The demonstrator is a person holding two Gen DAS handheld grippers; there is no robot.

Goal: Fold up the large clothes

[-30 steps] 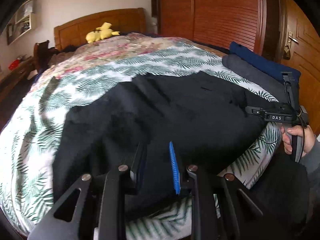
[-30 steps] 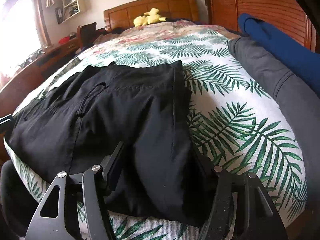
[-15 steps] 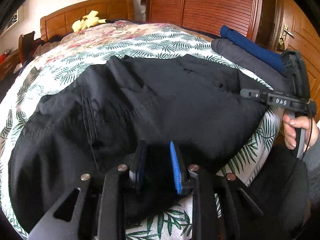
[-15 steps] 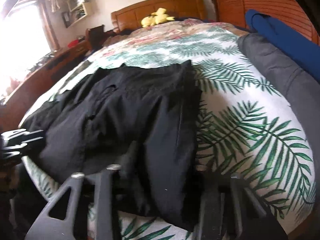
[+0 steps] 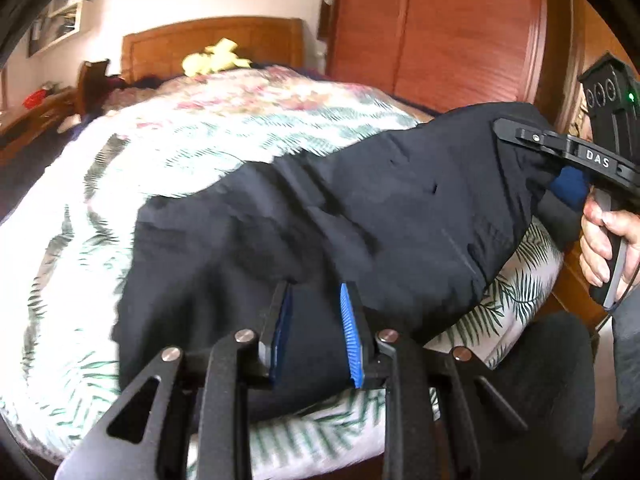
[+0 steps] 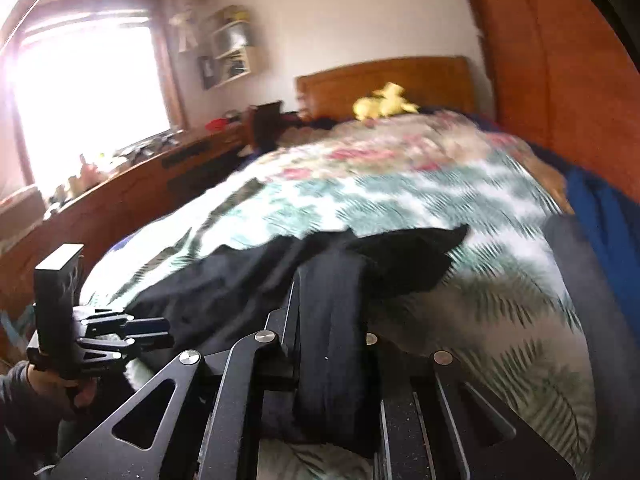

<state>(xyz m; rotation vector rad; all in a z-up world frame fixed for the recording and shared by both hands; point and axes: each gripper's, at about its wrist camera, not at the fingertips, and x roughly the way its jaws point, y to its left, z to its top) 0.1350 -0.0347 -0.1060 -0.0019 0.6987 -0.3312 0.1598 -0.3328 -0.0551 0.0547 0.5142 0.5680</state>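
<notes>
A large black garment (image 5: pixel 400 208) lies across the near end of a bed with a palm-leaf cover (image 5: pixel 200 140). My left gripper (image 5: pixel 315 288) has its blue pads (image 5: pixel 351 332) closed on a fold at the garment's near edge. In the right wrist view the right gripper (image 6: pixel 332 276) has its jaws closing on a thick bunch of the black cloth (image 6: pixel 328 320), which hangs off the bed from them. The left wrist view shows the right gripper (image 5: pixel 504 126) raised at the right, a hand (image 5: pixel 600 240) on its handle. The left gripper (image 6: pixel 160 330) appears at the lower left of the right wrist view.
A wooden headboard (image 5: pixel 216 40) with a yellow plush toy (image 5: pixel 216 58) stands at the bed's far end. A wooden wardrobe (image 5: pixel 440 32) runs along the right side. Grey (image 6: pixel 580 280) and blue (image 6: pixel 600 208) clothes lie at the bed's right edge. A long desk (image 6: pixel 140 184) under a window is left.
The right gripper's jaws closed on the garment's near right edge and rose, lifting that side off the bed. The left gripper kept its grip and shifted a little.
</notes>
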